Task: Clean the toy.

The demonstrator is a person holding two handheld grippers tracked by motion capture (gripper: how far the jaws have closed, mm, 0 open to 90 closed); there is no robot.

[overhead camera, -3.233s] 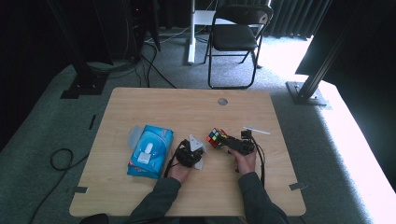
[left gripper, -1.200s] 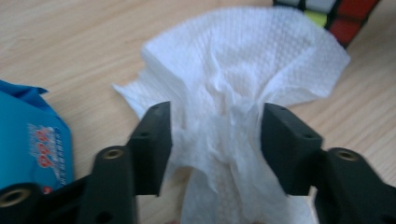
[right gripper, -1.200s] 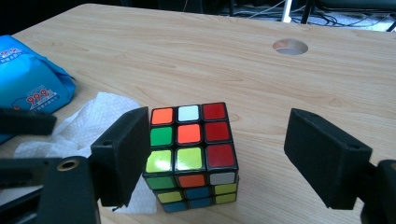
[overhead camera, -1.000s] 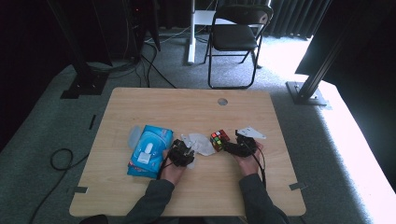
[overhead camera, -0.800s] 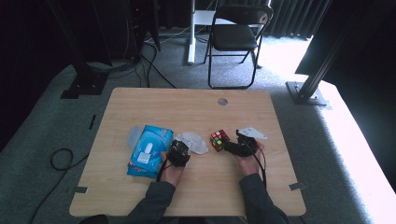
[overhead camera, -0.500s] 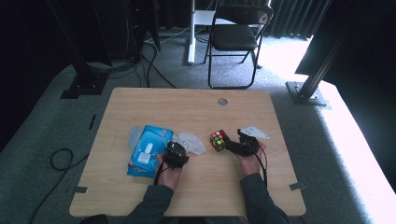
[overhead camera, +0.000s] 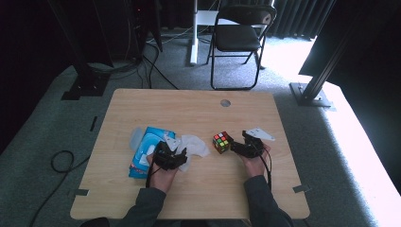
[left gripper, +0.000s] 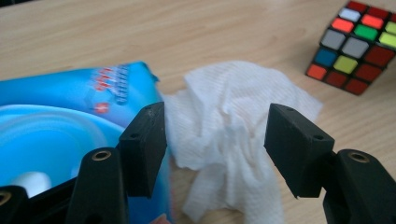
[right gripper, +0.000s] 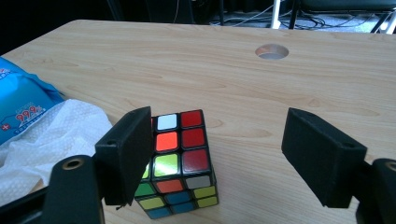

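Left tool backed off wipe, jaws opening.

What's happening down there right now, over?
Left claw just opened, wipe lies free. Right claw open by cube, closing. Nothing blocking.

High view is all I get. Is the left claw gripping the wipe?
Observer: No. On the left claw the jaws have just been opening. The crumpled wipe shows between them, and the pads are off it.
Operator: Is the right claw on the cube?
Observer: There is no grip yet. On the right claw the jaws have just been closing. One jaw overlaps the edge of the cube, and the other stands well clear of it.
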